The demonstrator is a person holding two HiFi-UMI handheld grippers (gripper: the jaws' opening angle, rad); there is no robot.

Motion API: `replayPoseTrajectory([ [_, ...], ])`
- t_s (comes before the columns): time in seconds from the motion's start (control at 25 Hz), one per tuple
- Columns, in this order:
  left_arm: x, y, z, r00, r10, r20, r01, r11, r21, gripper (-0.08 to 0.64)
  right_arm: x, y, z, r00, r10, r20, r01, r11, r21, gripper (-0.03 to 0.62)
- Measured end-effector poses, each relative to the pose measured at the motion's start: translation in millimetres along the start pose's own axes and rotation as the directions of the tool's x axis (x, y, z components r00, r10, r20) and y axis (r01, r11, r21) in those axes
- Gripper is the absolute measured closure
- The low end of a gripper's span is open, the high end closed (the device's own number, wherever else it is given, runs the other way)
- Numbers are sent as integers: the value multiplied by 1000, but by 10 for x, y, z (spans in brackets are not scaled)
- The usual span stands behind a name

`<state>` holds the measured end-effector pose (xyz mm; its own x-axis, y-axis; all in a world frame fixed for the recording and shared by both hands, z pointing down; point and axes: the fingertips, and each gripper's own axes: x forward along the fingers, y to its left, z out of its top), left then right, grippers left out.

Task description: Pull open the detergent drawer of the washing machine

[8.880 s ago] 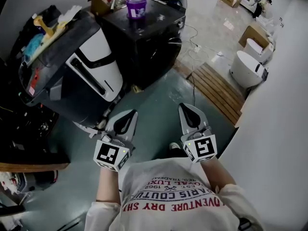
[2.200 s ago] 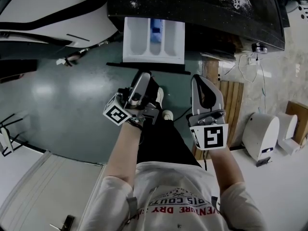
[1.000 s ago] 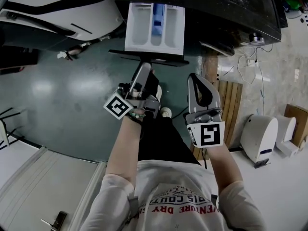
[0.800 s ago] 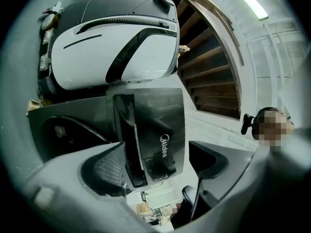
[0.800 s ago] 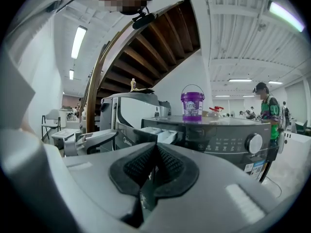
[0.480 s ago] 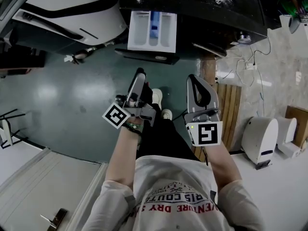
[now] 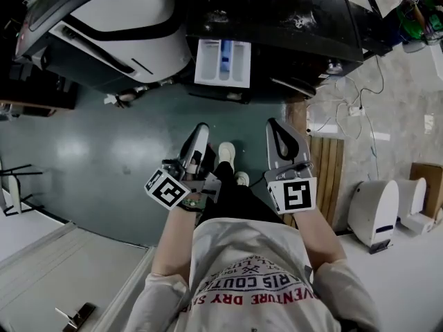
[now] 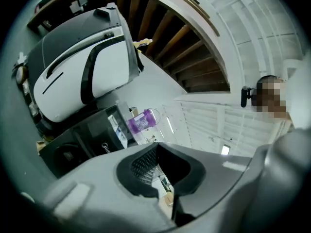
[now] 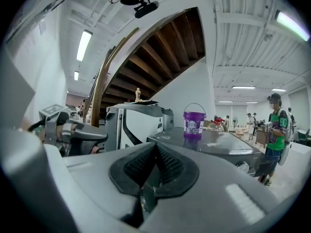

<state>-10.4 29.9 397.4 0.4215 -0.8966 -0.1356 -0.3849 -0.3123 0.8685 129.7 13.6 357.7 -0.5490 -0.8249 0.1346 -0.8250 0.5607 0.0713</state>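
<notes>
Standing clear of washing machine (image 7: pixel 304 19) | detergent drawer (image 7: pixel 222 62) already out, task seemingly done | left gripper (image 7: pixel 201 127) and right gripper (image 7: pixel 275 124) closed, empty

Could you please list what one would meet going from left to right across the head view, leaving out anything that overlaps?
White-and-black machine → pulled-out detergent drawer → wooden slatted platform → white rounded appliance → cardboard box.

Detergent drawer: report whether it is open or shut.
Open: the detergent drawer sticks out of the black washing machine, its white compartments exposed from above.
</notes>
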Motion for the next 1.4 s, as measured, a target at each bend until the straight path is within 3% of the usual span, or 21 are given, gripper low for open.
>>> replayPoseTrajectory([
  [0.16, -25, -437, 144, 998, -25, -56, 34, 985, 167, 558, -95, 51, 281, 999, 20, 31, -20, 1000, -9, 592],
  [0.32, -33, -792, 194, 990, -25, -136, 73, 929, 363, 558, -212, 75, 462, 998, 23, 50, -23, 1000, -2, 592],
  [0.48, -27, -1133, 286, 985, -3, -171, 94, 846, 525, 558, -312, 100, 647, 997, 29, 76, -29, 1000, -5, 592],
  [0.68, -47, -1392, 393, 983, 73, -170, 71, 700, 711, 558, -454, 47, 825, 995, 25, 101, -21, 999, -40, 592],
  [0.8, -63, -1500, 427, 983, 103, -154, 55, 632, 773, 558, -528, 49, 961, 991, 42, 125, -36, 998, -52, 592],
  [1.08, -71, -1536, 312, 977, 138, -159, 69, 505, 860, 558, -629, 48, 1024, 990, 59, 132, -50, 996, -72, 592],
  [1.4, -50, -1515, 358, 975, 159, -154, 63, 468, 882, 558, -610, 39, 1101, 989, 53, 135, -42, 996, -85, 592],
])
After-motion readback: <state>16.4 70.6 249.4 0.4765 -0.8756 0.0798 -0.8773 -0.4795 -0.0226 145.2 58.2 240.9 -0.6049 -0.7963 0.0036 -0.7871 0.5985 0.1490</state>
